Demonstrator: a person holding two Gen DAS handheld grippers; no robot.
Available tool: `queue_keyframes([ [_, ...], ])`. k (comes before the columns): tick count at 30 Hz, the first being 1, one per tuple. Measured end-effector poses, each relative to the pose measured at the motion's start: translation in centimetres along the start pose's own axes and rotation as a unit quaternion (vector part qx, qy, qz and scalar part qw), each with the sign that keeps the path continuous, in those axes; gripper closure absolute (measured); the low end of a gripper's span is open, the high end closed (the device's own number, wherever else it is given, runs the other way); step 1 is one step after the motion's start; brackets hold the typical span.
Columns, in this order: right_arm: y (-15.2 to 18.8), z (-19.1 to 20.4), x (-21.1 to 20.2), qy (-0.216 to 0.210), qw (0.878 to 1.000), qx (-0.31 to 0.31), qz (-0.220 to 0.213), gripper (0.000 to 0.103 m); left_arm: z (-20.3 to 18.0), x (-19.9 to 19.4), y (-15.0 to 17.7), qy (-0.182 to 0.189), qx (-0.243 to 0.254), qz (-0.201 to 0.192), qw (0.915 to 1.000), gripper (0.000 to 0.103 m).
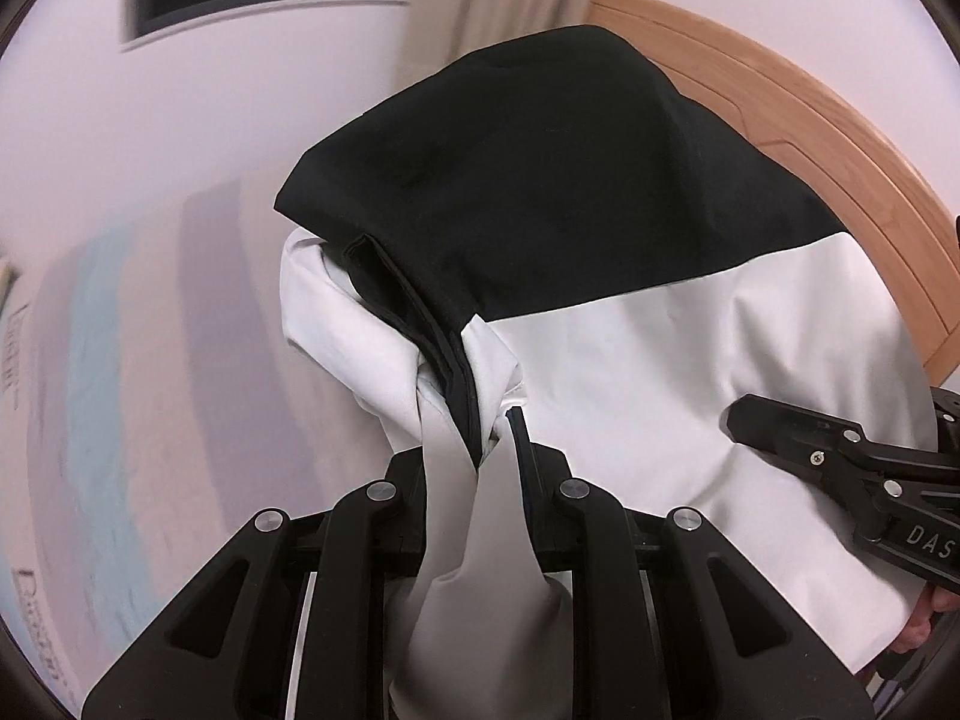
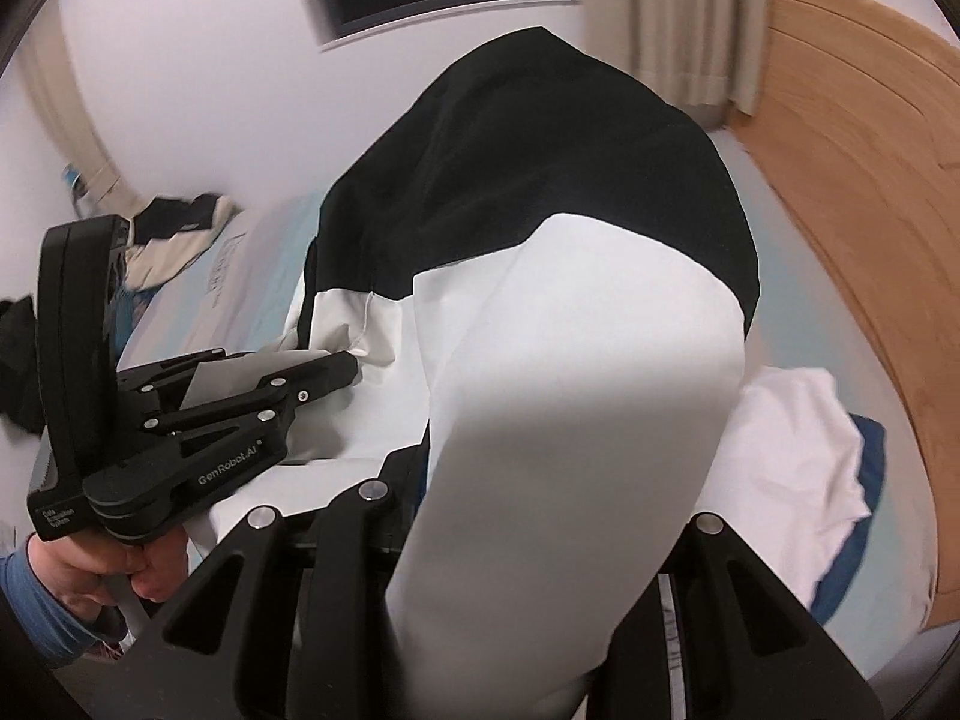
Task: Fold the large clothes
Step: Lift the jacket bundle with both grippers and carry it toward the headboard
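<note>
Here the left tool (image 1: 480,468) is clamped on a bunched white fold of the black-and-white garment (image 1: 600,228), which hangs above the bed (image 1: 120,330); right of it, the right tool (image 2: 420,480) also grips the garment.

right gripper (image 2: 480,480) fingertips buried under garment (image 2: 570,360), closure unreadable. Left gripper (image 1: 480,468) tips likewise covered. Clothes pile (image 2: 174,234) motion-blurred. Bed (image 1: 120,360) print illegible.
</note>
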State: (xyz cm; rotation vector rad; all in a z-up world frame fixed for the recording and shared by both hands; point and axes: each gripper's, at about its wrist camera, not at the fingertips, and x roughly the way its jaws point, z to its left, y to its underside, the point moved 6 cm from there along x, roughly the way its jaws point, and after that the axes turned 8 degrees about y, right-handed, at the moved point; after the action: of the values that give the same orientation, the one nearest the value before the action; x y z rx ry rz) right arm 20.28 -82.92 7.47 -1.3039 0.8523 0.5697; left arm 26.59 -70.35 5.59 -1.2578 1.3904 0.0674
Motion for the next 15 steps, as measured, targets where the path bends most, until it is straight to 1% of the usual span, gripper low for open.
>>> queue_keyframes([
  [5, 0.0, -6.5, 0.3, -0.004, 1.000, 0.026, -0.014, 0.078, -6.5, 4.5, -2.1, 0.002, 0.029, 0.006, 0.9996, 0.086],
  [8, 0.7, -11.2, 1.6, -0.008, 0.999, 0.037, -0.014, 0.078, -10.6, 9.1, -2.7, 0.003, 0.043, 0.019, 0.9989, 0.086],
  [12, 2.8, -19.1, 3.0, -0.009, 0.998, 0.061, -0.009, 0.078, -15.6, 14.6, -2.5, 0.011, 0.045, 0.039, 0.9982, 0.086],
  [15, 5.1, -24.8, 4.4, -0.015, 0.996, 0.093, -0.001, 0.078, -19.0, 18.9, -2.1, 0.019, 0.044, 0.055, 0.9974, 0.086],
])
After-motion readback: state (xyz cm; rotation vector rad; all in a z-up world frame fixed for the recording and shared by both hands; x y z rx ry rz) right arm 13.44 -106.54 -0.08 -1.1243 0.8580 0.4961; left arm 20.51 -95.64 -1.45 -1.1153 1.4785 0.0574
